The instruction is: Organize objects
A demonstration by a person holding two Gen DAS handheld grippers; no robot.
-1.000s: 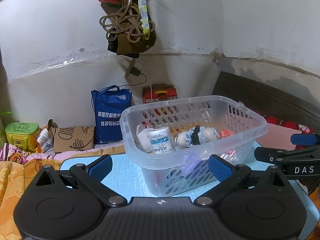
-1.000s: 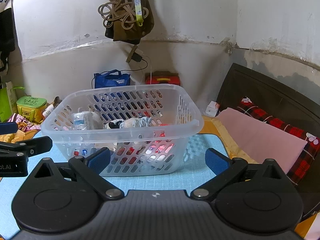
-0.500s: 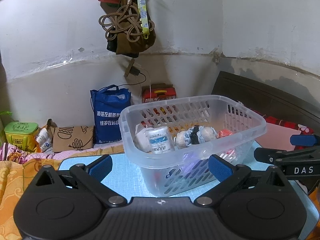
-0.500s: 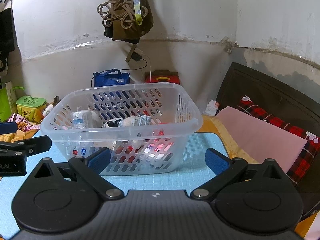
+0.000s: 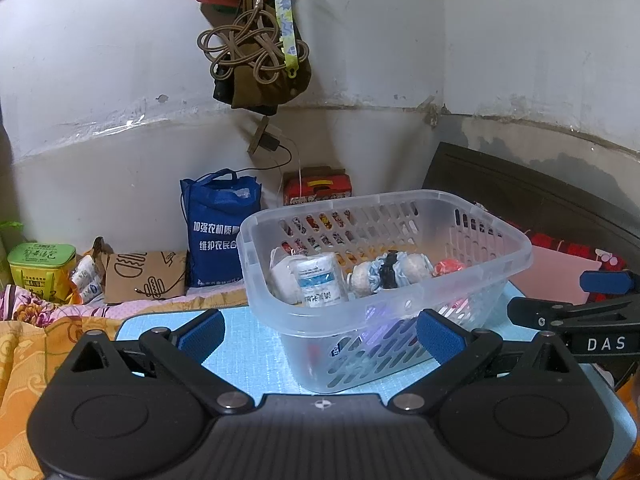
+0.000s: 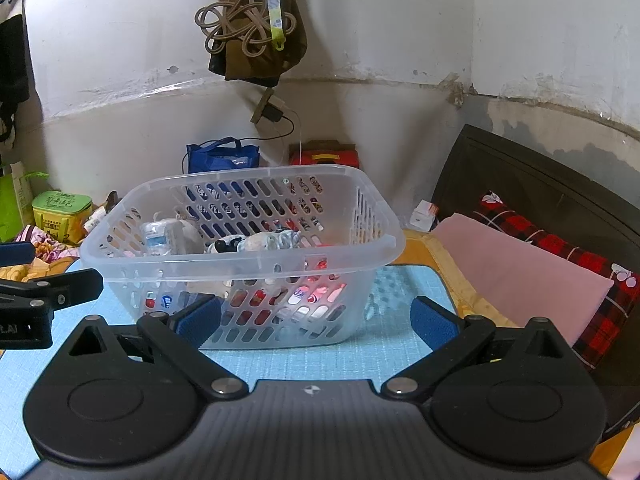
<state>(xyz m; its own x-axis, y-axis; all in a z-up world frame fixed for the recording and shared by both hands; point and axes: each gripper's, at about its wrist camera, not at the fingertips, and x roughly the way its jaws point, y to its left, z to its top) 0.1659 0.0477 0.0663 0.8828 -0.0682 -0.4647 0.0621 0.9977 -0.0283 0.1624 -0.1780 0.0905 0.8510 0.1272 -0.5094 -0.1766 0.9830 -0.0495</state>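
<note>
Blue tote bag (image 5: pixel 218 224), red box (image 5: pixel 318 189), green tin (image 5: pixel 40 266) along the wall.

I count one clear basket (image 5: pixel 384 216) on one blue mat (image 5: pixel 248 352). Inside it: one white bottle (image 5: pixel 318 278), one black-and-white bundle (image 5: pixel 390 270), one red item (image 5: pixel 448 267). Behind: one blue bag (image 5: pixel 218 224), one red box (image 5: pixel 318 190), one green tin (image 5: pixel 42 266). Two grippers: left gripper (image 5: pixel 320 334), right gripper (image 6: pixel 316 322).

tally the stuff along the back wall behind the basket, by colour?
Blue: 1, blue fabric tote bag
Red: 1, red cardboard box
Green: 1, green lidded tin
Brown: 1, brown paper bag
Total: 4
</note>
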